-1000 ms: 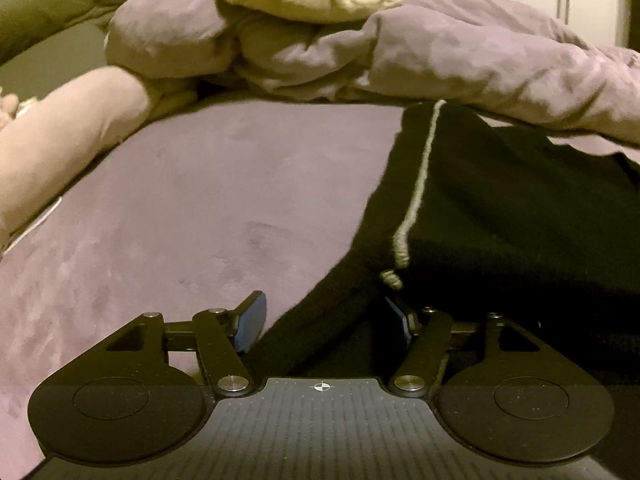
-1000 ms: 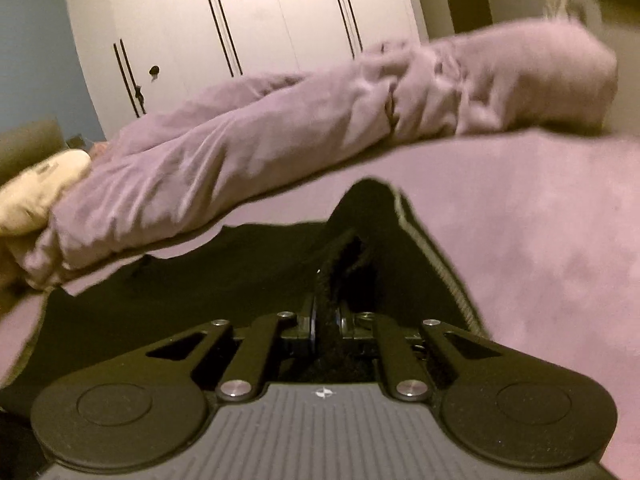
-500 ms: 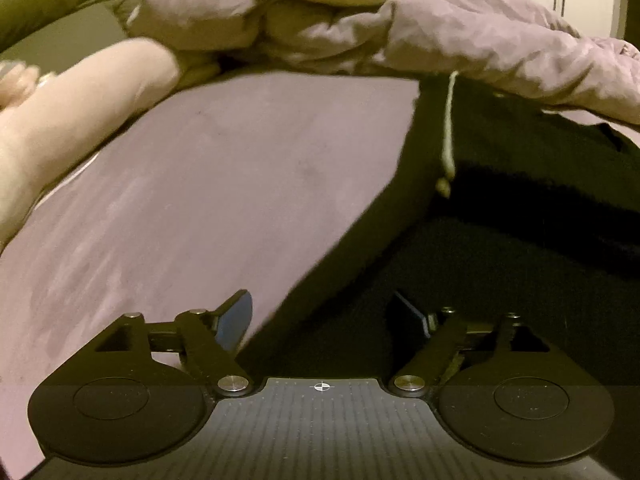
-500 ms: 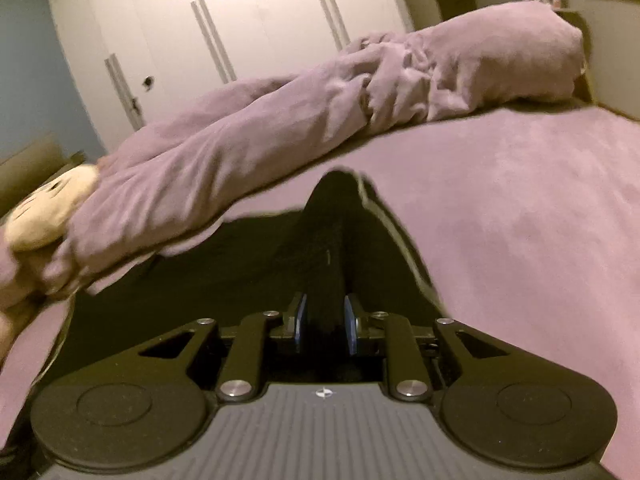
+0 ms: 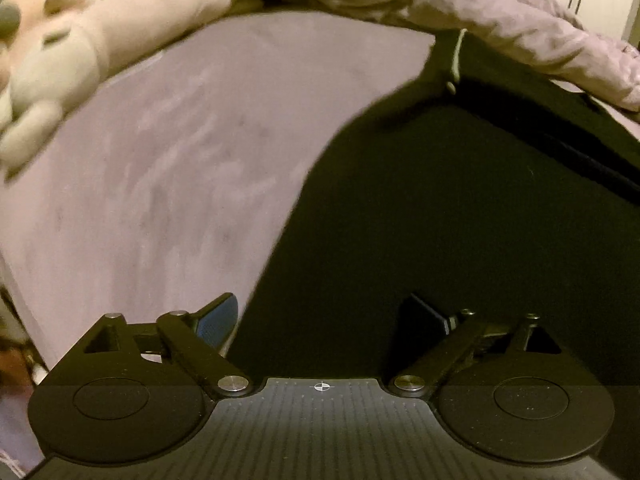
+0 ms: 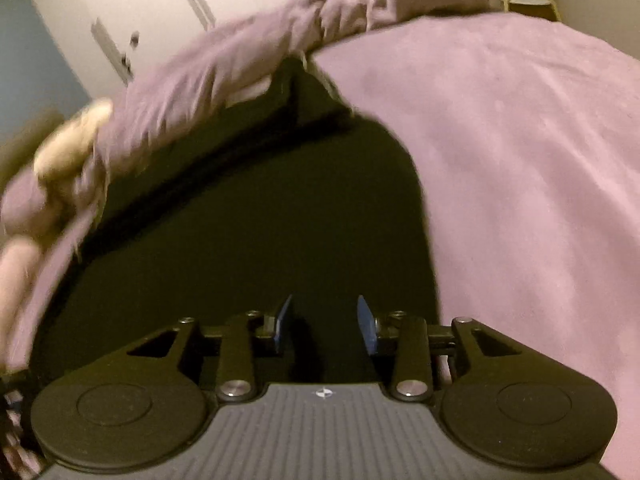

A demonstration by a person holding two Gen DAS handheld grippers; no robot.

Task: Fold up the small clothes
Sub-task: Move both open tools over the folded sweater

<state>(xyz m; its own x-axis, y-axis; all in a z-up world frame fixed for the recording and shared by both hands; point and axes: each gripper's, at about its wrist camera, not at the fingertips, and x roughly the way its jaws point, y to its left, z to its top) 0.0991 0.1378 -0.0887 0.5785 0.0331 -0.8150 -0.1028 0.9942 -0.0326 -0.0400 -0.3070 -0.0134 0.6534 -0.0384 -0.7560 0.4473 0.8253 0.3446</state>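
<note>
A black garment (image 5: pixel 460 208) with a pale edge stripe lies on the mauve bed sheet (image 5: pixel 180 152); it also shows in the right wrist view (image 6: pixel 256 224). My left gripper (image 5: pixel 320 316) is open and empty over the garment's left edge, with its left finger over the sheet. My right gripper (image 6: pixel 325 320) is open and empty, just above the garment near its right edge. A fold line runs across the garment's far part.
A rumpled mauve duvet (image 5: pixel 500 28) lies along the far side, also in the right wrist view (image 6: pixel 248 56). A pink plush toy (image 5: pixel 60 56) lies at the left. White wardrobe doors (image 6: pixel 192 4) stand behind the bed.
My right gripper was shut on a raised fold of the garment; it has let go and opened. Both grippers have drawn back and up, and the garment now lies flat.
</note>
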